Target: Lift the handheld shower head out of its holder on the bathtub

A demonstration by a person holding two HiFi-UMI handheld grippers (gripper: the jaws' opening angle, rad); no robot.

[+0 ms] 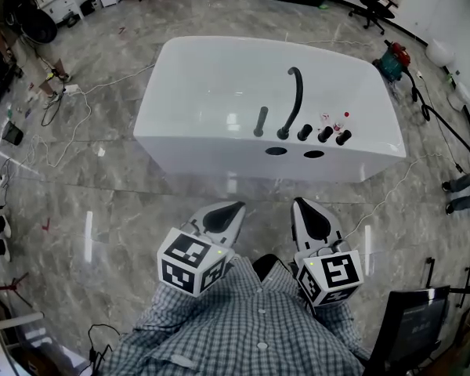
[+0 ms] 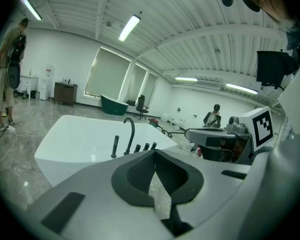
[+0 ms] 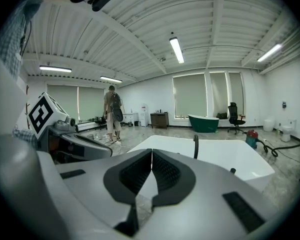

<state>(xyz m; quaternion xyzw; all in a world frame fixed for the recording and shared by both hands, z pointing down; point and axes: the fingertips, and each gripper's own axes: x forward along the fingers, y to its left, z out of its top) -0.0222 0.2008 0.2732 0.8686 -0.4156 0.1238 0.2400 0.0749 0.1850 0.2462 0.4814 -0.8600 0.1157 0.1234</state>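
Observation:
A white bathtub (image 1: 219, 84) stands on the floor ahead of me. On its near rim a black handheld shower head (image 1: 261, 121) sits upright in its holder, left of a curved black spout (image 1: 294, 100) and three black knobs (image 1: 325, 135). The left gripper view shows the shower head (image 2: 114, 147) left of the spout (image 2: 130, 134). My left gripper (image 1: 233, 207) and right gripper (image 1: 301, 204) are held side by side well short of the tub, both shut and empty. Their jaws meet in the left gripper view (image 2: 155, 154) and the right gripper view (image 3: 151, 151). The right gripper hides the shower head in its own view.
A person (image 1: 16, 30) stands at the far left among cables (image 1: 70, 124) on the marble floor. A red vacuum (image 1: 392, 57) with a hose sits right of the tub. Someone's feet (image 1: 462, 190) are at the right edge. A green tub (image 3: 205, 122) stands far back.

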